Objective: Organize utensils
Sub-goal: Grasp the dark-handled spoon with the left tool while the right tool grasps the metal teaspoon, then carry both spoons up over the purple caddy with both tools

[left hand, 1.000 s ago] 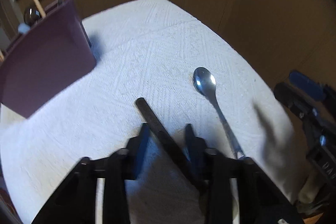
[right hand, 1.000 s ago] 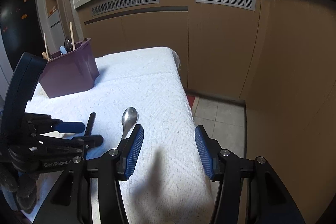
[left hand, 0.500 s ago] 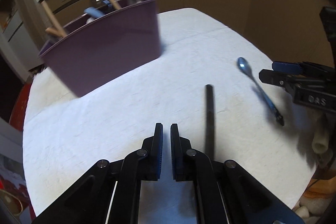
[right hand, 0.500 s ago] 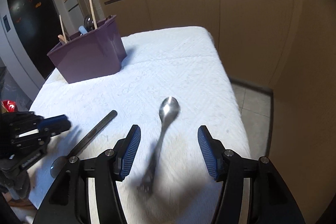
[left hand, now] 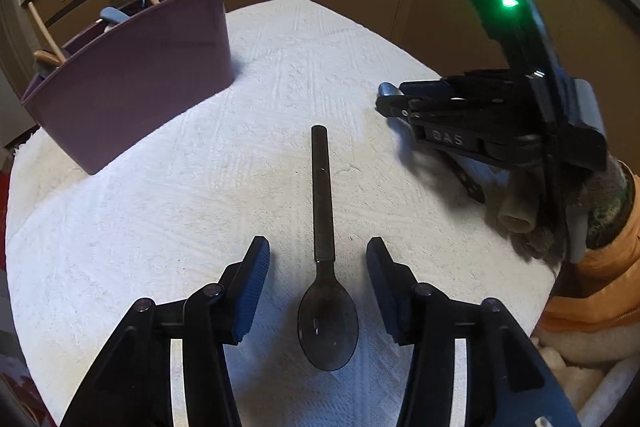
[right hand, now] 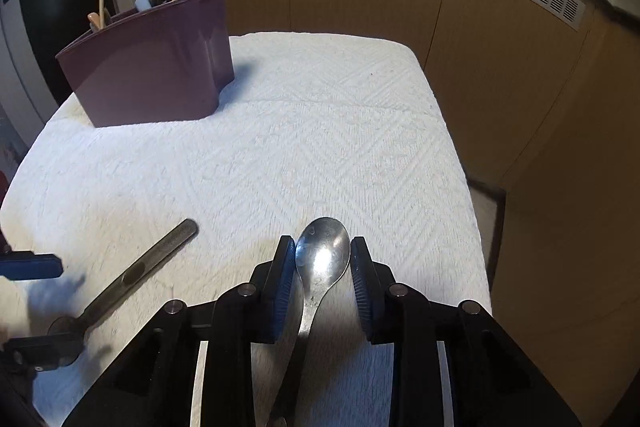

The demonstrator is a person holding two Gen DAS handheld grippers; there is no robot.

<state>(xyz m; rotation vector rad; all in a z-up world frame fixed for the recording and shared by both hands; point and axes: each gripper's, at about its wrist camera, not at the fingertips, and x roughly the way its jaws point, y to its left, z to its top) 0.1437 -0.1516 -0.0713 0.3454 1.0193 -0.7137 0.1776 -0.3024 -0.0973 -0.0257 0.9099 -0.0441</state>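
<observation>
— On the white towel [left hand: 200,187], where are your spoons?

— Dark spoon [left hand: 326,291] lies flat between the fingers of my left gripper [left hand: 318,267]; those jaws are opening and touch nothing. Its handle points toward the purple caddy [left hand: 132,83].

— And the other one?

— Steel spoon [right hand: 322,259] sits bowl-up between the pads of my right gripper [right hand: 322,255]. The jaws are closing, pads just beside the bowl's edges; whether they press yet I cannot tell.

— Caddy's contents?

— Several utensils standing upright.
</observation>
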